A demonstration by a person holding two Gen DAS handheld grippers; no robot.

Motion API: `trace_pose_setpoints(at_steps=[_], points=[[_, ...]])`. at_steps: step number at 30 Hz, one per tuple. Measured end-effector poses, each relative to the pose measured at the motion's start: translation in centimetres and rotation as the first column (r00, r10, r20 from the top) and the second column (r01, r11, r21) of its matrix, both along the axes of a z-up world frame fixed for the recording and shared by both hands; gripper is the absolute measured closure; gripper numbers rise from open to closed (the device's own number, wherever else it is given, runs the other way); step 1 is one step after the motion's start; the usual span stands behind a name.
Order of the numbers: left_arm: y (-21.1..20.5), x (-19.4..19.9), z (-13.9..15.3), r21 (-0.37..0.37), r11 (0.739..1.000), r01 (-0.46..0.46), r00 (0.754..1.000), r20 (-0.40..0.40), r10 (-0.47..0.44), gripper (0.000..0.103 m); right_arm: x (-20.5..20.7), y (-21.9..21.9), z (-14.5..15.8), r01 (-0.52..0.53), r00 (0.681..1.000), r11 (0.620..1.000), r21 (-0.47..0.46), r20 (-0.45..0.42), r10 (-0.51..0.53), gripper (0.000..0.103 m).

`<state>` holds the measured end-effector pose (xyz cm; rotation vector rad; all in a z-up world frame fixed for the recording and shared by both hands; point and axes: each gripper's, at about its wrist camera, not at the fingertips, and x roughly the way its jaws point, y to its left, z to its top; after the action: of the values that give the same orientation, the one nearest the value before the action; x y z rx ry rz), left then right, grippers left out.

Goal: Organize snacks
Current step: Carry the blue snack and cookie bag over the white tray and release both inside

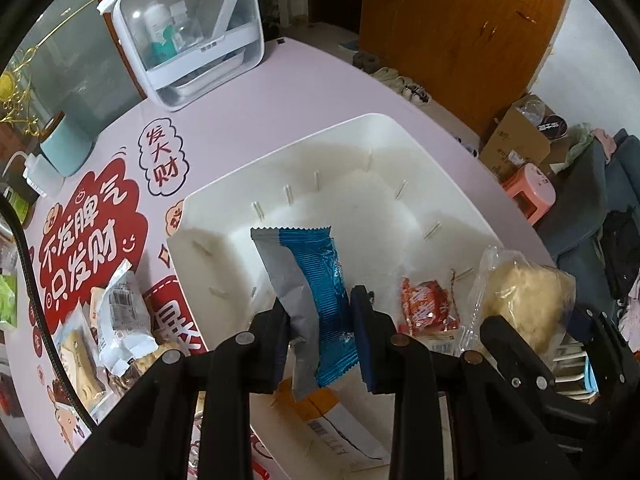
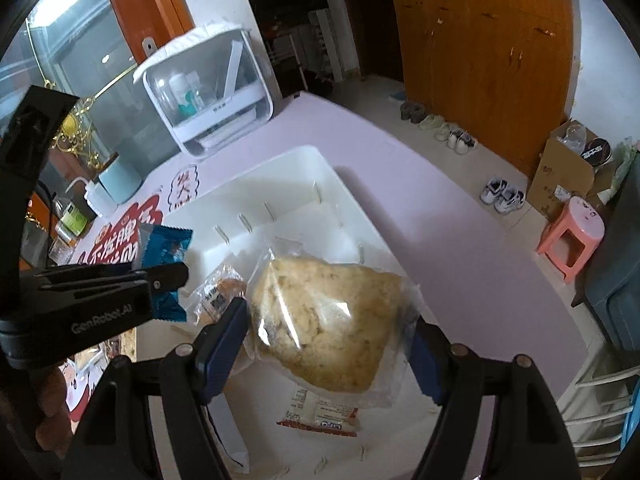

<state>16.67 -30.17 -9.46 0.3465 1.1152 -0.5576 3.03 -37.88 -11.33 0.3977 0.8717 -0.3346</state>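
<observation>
I take the white bin [image 1: 384, 128] on the pink desk [image 1: 304, 80] as my landmark. My left tool [image 1: 320, 316] is clamped on a blue snack packet [image 1: 316, 280], its pads nearly together on the thin wrapper, and it holds the packet upright above the bin's near half. From the right wrist camera I see the same packet [image 2: 166, 248] poking out past the left tool's black finger, over the bin's left edge.

My right tool [image 2: 332, 344] is gripping a clear bag of pale crumbly pastry [image 2: 328, 320]; the blue pads stand wide apart and press on both sides of the bag, which hangs over the bin's near right part. In the left wrist view that bag [image 1: 524, 300] shows at the bin's right rim.

Inside the bin lie a red-wrapped snack [image 1: 426, 308], a white packet with a red strip [image 2: 320, 416] below the pastry bag, and a small wrapped bun [image 2: 224, 292] near the left wall.

Left of the bin, on the desk's red printed mat [image 1: 88, 236], sits a loose pile of wrapped snacks [image 1: 116, 320]. Beyond the bin's far side stands a white-framed clear storage box [image 1: 192, 32], and left of it a pale teal cup [image 1: 66, 148].
</observation>
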Motion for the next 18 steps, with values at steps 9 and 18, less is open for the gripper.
trace_pose_setpoints(at_steps=[9, 18], points=[[1.1, 0.0, 0.0, -0.011, 1.0, -0.026, 1.0, 0.006, 0.026, 0.008, 0.8, 1.4, -0.6, -0.049, 0.998, 0.997, -0.055, -0.048, 0.047, 0.023], [1.9, -0.6, 0.2, 0.011, 0.999, -0.039, 0.999, -0.004, 0.039, 0.008, 0.1, 2.4, 0.8, -0.047, 0.999, 0.991, -0.123, -0.012, 0.046, 0.012]])
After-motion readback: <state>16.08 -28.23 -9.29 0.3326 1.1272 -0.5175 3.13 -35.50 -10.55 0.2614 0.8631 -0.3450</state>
